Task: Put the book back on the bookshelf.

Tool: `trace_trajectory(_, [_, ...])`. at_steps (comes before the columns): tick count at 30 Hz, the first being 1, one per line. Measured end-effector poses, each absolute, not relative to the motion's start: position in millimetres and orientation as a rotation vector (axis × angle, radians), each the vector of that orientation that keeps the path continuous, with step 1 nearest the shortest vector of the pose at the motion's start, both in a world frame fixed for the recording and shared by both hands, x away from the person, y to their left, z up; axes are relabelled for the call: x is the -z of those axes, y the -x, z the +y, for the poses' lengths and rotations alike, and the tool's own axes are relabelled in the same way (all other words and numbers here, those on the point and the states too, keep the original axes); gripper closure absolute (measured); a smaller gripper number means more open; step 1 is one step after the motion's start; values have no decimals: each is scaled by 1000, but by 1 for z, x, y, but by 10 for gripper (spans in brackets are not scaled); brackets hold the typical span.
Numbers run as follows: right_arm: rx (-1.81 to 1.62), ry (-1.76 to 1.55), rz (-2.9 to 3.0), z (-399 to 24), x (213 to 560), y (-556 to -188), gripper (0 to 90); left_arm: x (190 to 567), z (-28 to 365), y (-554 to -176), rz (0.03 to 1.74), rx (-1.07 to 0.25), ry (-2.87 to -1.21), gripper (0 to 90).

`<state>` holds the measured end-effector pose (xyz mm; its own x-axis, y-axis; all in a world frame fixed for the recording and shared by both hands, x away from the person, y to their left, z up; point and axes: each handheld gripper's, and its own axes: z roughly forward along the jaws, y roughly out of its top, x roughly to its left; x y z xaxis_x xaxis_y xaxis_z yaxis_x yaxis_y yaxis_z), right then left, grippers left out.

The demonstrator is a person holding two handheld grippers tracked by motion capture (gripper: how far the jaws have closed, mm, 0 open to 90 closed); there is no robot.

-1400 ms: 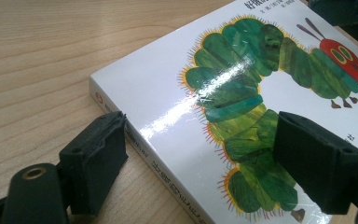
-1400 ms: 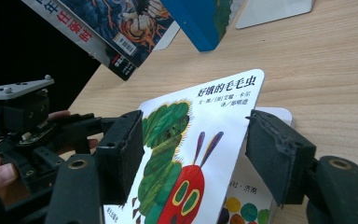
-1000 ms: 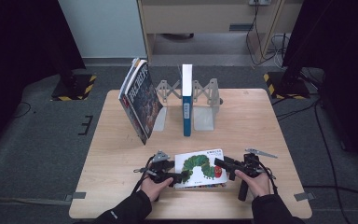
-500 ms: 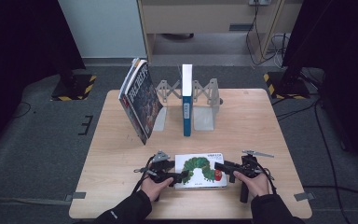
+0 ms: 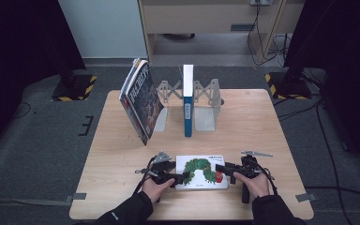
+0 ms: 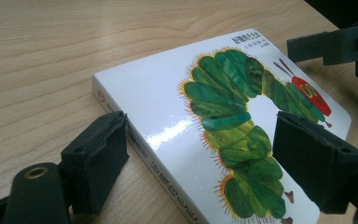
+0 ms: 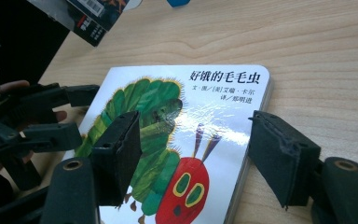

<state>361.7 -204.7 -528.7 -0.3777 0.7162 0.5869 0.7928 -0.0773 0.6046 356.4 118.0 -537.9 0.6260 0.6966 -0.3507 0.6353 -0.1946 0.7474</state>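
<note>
The left gripper [image 5: 183, 177] has its jaws spread, one pad over the cover and one beside the spine of the flat white board book with a green caterpillar on its cover [image 5: 201, 171], which lies on the pale wooden table [image 5: 262, 122] near its front edge. The book's long axis runs between the two hands. The right gripper [image 5: 220, 169] straddles the opposite short end, jaws likewise apart and not pinching, so both are about equally near.
</note>
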Motion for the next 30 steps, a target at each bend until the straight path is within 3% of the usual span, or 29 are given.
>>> trace_trajectory(7, [1532,1698,-2023,-209,526,-361,354,533,119,-353,1023,-111,-1999,196])
trace_trajectory(18, [1583,1681,-1994,-210,521,-360,354,526,132,-346,1068,-59,-2008,436])
trace_trajectory(30, [1715,1667,-1914,-209,513,-361,355,528,125,-344,1064,-27,-1970,384])
